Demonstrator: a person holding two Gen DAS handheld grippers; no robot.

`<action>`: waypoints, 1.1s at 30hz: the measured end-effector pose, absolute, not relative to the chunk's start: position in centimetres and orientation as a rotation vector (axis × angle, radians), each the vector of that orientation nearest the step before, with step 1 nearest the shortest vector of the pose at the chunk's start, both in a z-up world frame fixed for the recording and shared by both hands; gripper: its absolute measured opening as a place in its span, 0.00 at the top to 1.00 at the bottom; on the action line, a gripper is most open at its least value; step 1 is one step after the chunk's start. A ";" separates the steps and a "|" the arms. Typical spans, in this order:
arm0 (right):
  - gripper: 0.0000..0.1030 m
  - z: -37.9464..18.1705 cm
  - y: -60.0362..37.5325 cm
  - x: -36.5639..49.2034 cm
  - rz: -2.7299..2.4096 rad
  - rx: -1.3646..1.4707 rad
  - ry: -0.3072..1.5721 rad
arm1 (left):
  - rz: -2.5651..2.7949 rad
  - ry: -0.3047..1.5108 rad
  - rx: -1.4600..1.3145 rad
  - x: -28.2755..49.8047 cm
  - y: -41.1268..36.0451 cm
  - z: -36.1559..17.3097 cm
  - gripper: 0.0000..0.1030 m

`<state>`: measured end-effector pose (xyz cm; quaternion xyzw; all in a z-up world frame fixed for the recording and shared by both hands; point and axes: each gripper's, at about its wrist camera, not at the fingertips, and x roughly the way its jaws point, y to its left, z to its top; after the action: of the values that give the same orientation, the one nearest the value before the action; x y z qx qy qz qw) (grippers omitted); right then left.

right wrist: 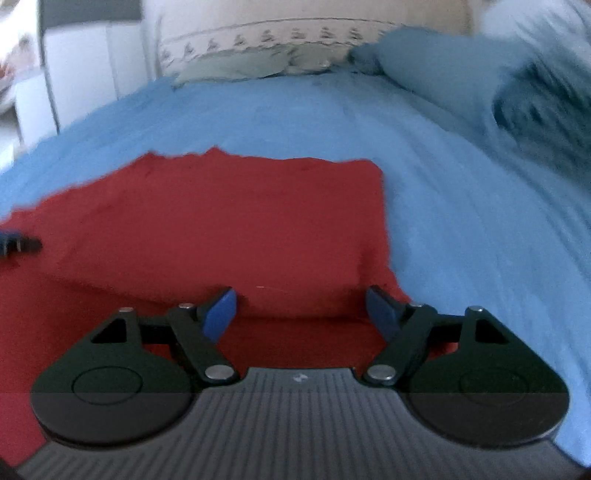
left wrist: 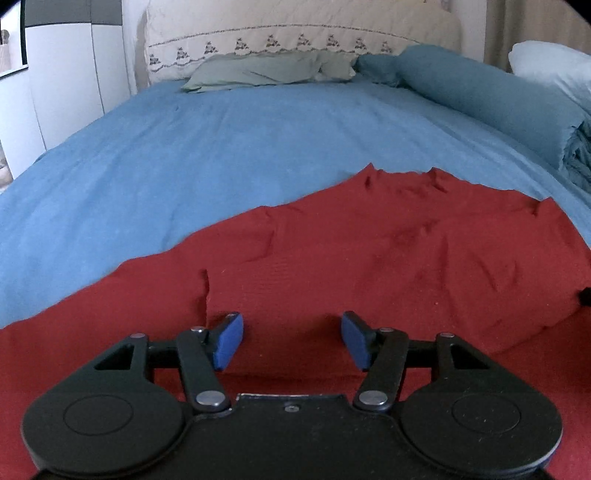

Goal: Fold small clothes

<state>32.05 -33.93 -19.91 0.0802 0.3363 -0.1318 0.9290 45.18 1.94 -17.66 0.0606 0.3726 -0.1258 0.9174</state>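
Note:
A red garment lies spread on the blue bedsheet, with a folded-over layer whose near edge runs just in front of both grippers. My left gripper is open, low over the red cloth, with nothing between its blue pads. In the right wrist view the red garment fills the left and centre, its right edge against the sheet. My right gripper is open over the garment's near right part, empty. The tip of the left gripper shows at the left edge of that view.
A rolled blue duvet lies along the bed's right side. A grey-green pillow and a cream embroidered pillow sit at the head. A white wardrobe stands to the left. The bed's left edge drops off near the wardrobe.

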 end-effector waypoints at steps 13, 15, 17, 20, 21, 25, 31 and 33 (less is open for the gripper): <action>0.00 -8.9 -25.8 27.8 -0.154 0.014 0.560 | -0.143 0.657 -0.017 35.6 8.1 -6.7 0.00; 0.00 -7.4 -23.2 27.2 -0.103 0.012 0.555 | -0.103 0.634 -0.053 33.7 10.8 -5.4 0.00; 0.00 -6.5 -20.8 27.1 -0.058 0.013 0.567 | -0.065 0.638 -0.096 32.7 14.0 -4.6 0.00; 0.00 -6.1 -17.0 27.2 -0.012 0.019 0.570 | 0.021 0.653 -0.171 31.7 19.1 -5.0 0.00; 0.00 -6.2 -15.8 27.3 -0.004 0.021 0.571 | 0.050 0.655 -0.215 31.4 20.9 -5.5 0.00; 0.00 -6.9 -11.4 27.7 0.038 0.040 0.587 | 0.130 0.674 -0.466 31.1 28.1 -9.3 0.02; 0.00 -8.7 -7.4 28.4 0.056 0.048 0.617 | 0.199 0.682 -0.638 33.0 34.8 -13.8 0.27; 0.00 -9.3 -6.7 28.6 0.049 0.042 0.624 | 0.220 0.696 -0.673 34.1 36.2 -15.1 0.37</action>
<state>28.60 -6.66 -9.31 0.0207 0.3067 0.0239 0.9513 34.06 36.23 -15.10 -0.3226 0.3337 0.1057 0.8794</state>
